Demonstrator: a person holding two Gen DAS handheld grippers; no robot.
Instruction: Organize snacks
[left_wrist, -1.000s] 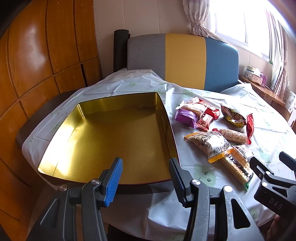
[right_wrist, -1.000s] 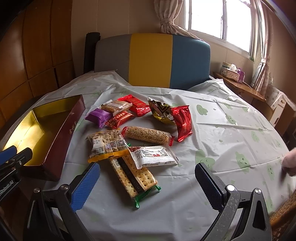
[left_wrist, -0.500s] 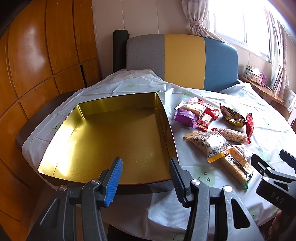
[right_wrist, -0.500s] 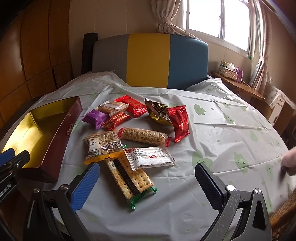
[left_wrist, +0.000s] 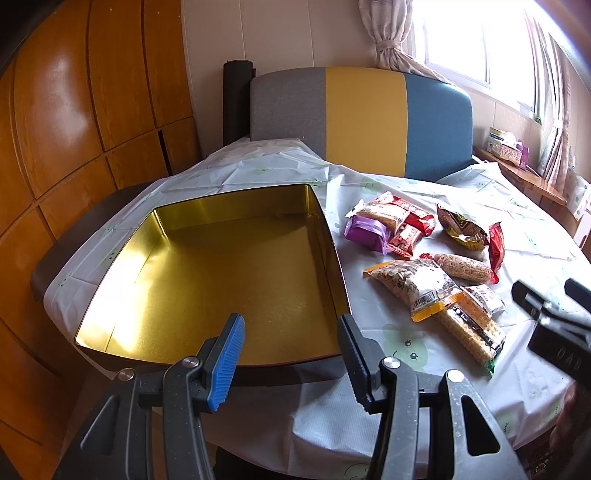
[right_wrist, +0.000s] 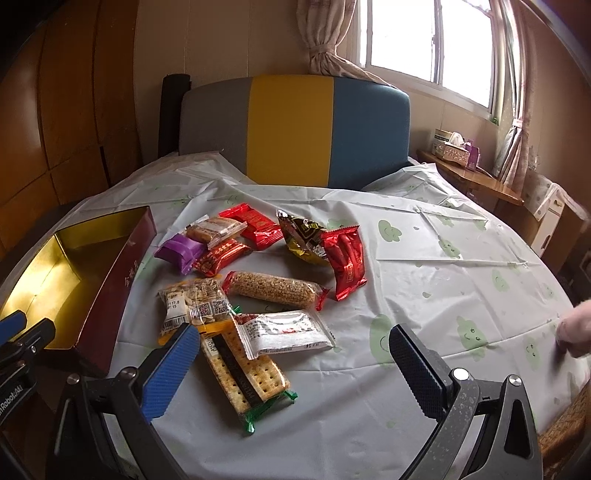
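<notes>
A gold-lined tin (left_wrist: 207, 280) with maroon sides (right_wrist: 122, 273) lies open on the table's left. To its right, several snack packets lie loose: a cracker packet (right_wrist: 243, 373), a white packet (right_wrist: 284, 332), a nut bag (right_wrist: 195, 302), a grain bar (right_wrist: 273, 290), a red packet (right_wrist: 345, 262), a purple packet (right_wrist: 179, 251). My left gripper (left_wrist: 290, 350) hangs open over the tin's near rim, nothing between its fingers. My right gripper (right_wrist: 291, 365) stands open, wide, above the cracker and white packets without touching them. It also shows at the right edge of the left wrist view (left_wrist: 546, 306).
A grey, yellow and blue chair back (left_wrist: 362, 118) rises behind the table. Wood panelling (left_wrist: 74, 110) runs along the left. A side shelf with a tissue box (right_wrist: 450, 149) stands at the back right. A person's fingertip (right_wrist: 576, 332) rests on the tablecloth at the right edge.
My right gripper has edged slightly forward towards the snacks. The left gripper and all packets have stayed put.
</notes>
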